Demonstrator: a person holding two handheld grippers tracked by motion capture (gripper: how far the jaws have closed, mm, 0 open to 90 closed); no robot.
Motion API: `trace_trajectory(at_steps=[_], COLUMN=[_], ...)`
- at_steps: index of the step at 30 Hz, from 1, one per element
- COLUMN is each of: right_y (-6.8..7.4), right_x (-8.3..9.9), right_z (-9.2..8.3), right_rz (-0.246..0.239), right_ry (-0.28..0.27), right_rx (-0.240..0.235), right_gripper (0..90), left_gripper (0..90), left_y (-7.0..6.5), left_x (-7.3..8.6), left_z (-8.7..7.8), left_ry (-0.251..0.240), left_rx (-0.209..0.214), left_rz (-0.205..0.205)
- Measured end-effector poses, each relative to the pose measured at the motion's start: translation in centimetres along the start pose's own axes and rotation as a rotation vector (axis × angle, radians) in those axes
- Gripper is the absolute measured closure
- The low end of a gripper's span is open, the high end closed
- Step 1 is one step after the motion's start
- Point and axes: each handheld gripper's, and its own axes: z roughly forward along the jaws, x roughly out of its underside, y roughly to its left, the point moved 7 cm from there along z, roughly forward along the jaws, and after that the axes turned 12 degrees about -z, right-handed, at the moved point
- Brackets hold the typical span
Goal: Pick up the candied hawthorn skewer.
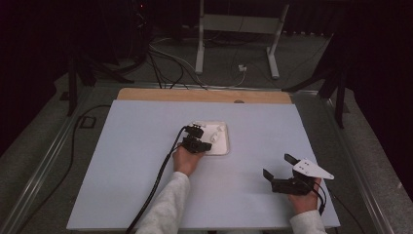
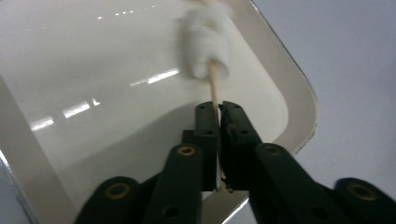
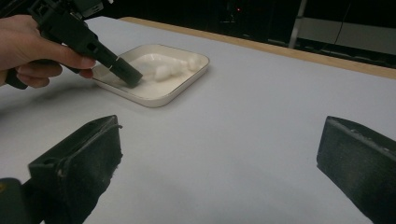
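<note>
Pinching a skewer [image 2: 215, 88] of marshmallows [image 2: 205, 39] over the white tray [image 2: 299, 98], my left claw [image 2: 218, 108]; right claw [image 3: 219, 154] released above the desk [image 3: 243, 116].

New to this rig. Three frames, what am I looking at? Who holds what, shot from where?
No robot here: a person works two hand-held two-jaw grippers at a table covered by a pale blue-grey sheet. One picture looks down from overhead; the other two come from cameras riding on each gripper. The left gripper is shut on a thin wooden skewer threaded through white marshmallow-like pieces, over a shallow white square tray. The right gripper sits apart near the table's right edge, jaws wide open, holding nothing.
</note>
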Motion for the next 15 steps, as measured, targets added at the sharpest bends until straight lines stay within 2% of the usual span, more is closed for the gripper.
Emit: trace_trajectory(at_steps=[5,7,14,15], right_y=[-0.1,-0.1,0.0,0.0], right_x=[0.0,0.0,0.0,0.0], right_z=[0.0,-0.1,-0.1,-0.1], right_rz=[0.003,0.003,0.003,0.003], right_ry=[0.0,-0.001,0.001,0.001], right_rx=[0.001,0.002,0.001,0.0], right_gripper=[0.0,0.0,0.0,0.0], left_gripper=[90.0,90.0,90.0,90.0], left_y=[0.1,0.0,-0.1,-0.1], left_x=[0.2,0.2,-0.1,-0.1], left_z=[-0.2,-0.5,-1.9,-2.6], left_ry=[0.002,0.003,-0.039,-0.056], left_rx=[-0.016,-0.011,0.012,0.021], left_rz=[0.035,0.044,0.051,0.051])
